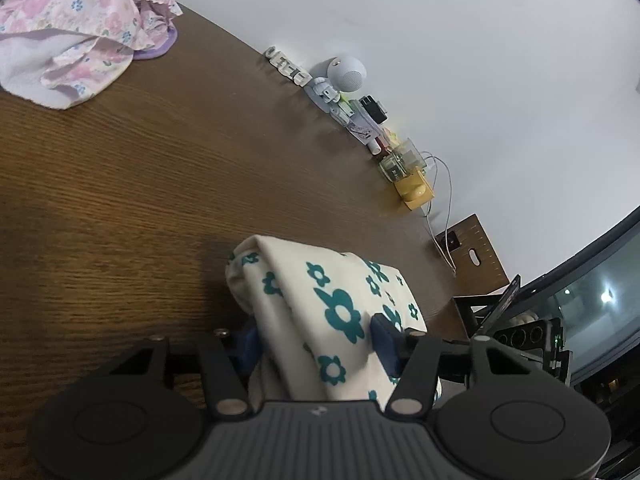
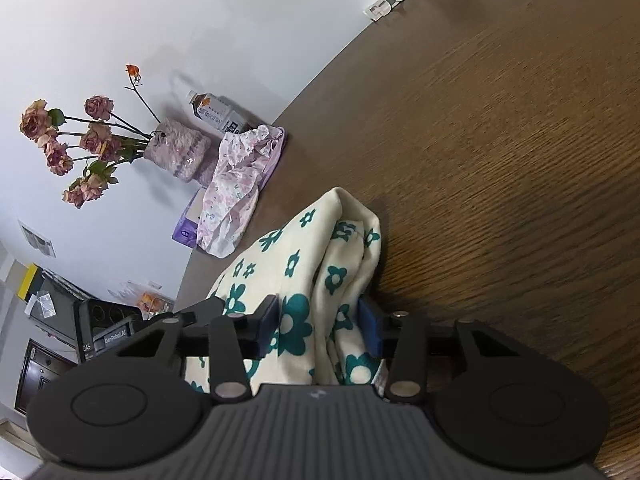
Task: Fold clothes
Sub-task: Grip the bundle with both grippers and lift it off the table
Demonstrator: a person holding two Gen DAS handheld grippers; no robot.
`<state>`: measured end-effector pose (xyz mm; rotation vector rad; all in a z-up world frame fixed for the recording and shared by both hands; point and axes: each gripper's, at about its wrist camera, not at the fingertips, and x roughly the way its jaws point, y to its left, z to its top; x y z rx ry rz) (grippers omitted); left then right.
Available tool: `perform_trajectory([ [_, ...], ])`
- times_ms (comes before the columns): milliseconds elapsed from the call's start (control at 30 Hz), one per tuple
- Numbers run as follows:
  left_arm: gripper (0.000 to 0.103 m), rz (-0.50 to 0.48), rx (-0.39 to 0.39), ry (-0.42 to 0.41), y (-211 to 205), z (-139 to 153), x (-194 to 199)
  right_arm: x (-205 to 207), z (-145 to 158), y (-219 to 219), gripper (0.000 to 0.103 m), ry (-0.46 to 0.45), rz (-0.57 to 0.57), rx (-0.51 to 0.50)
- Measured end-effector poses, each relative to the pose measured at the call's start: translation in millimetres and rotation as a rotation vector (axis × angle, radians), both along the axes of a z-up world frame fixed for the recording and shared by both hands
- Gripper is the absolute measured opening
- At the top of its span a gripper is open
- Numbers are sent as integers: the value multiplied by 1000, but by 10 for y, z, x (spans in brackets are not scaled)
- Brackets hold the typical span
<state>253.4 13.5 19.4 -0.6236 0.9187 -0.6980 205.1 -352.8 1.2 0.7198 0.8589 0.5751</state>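
Observation:
A cream cloth with teal flowers is bunched between the blue pads of my left gripper, which is shut on it above the brown wooden table. My right gripper is shut on the same cream flowered cloth, whose folded edge sticks out past the fingers over the table. A pink flowered garment lies crumpled at the table's far left corner; it also shows in the right wrist view, draped over a purple box.
Along the wall stand white letter blocks, a white robot figure, small jars and a yellow holder with a cable. A vase of dried roses and a bottle stand by the pink garment. A dark monitor is at right.

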Motion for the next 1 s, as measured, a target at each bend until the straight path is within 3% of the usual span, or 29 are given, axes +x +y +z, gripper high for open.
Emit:
perform_trajectory([
  [233, 46, 13, -5, -32, -4, 84, 144, 58, 62, 55, 33, -25, -14, -14],
  [567, 42, 50, -21, -129, -77, 439, 510, 348, 379, 90, 33, -120, -39, -45],
  [767, 42, 96, -18, -181, -116, 678, 888, 778, 607, 95, 33, -159, -51, -50],
  [1000, 42, 189, -38, -197, -121, 812, 1607, 1649, 842, 122, 33, -210, -76, -58],
])
